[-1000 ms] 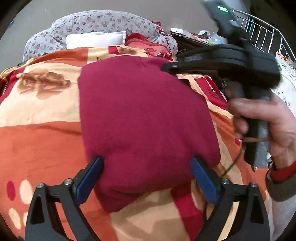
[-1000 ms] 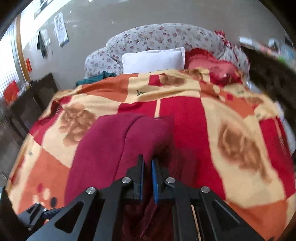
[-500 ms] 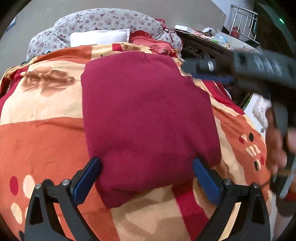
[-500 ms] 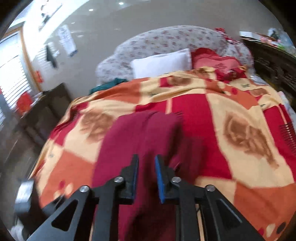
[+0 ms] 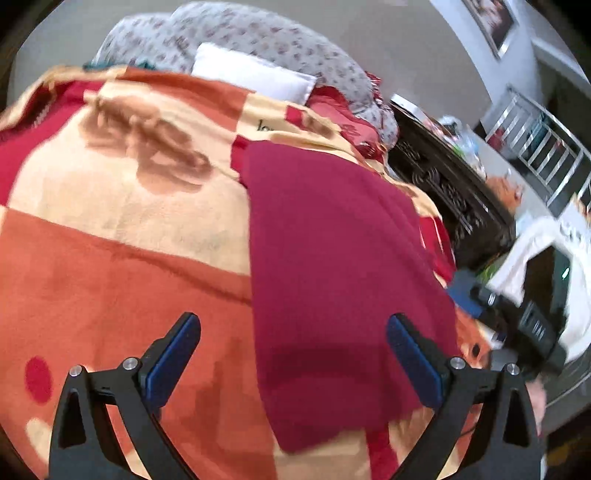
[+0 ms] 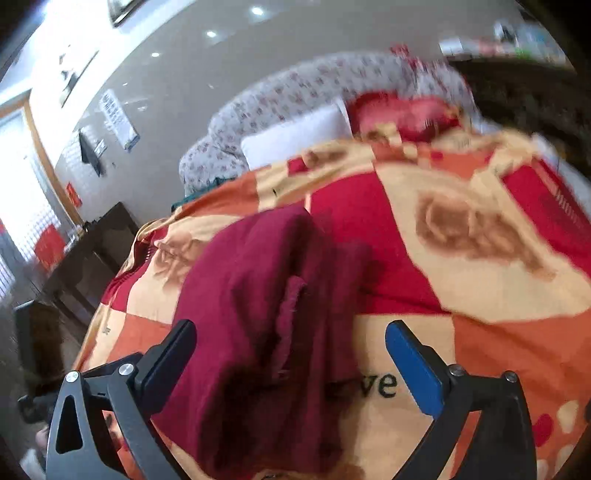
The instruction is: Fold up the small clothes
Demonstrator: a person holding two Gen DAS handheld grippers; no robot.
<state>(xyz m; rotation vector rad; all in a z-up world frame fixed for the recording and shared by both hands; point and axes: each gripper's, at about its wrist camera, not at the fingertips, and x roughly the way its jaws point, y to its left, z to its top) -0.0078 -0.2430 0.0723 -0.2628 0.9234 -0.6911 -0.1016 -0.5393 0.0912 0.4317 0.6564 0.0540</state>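
So the maroon garment (image 5: 343, 266) is lying folded on the orange-and-red blanket (image 5: 122, 258). The right gripper (image 6: 291, 354) just let its jaws swing wide, cloth lying loose between them, pads off it. The left gripper (image 5: 295, 350) is wide open too, the garment's near edge under its right finger (image 5: 413, 354).

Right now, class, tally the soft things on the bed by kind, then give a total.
Dark red folded garment: 1
Orange, red and cream patterned blanket: 1
Plain white pillow: 1
Grey floral bolster cushion: 1
Total: 4
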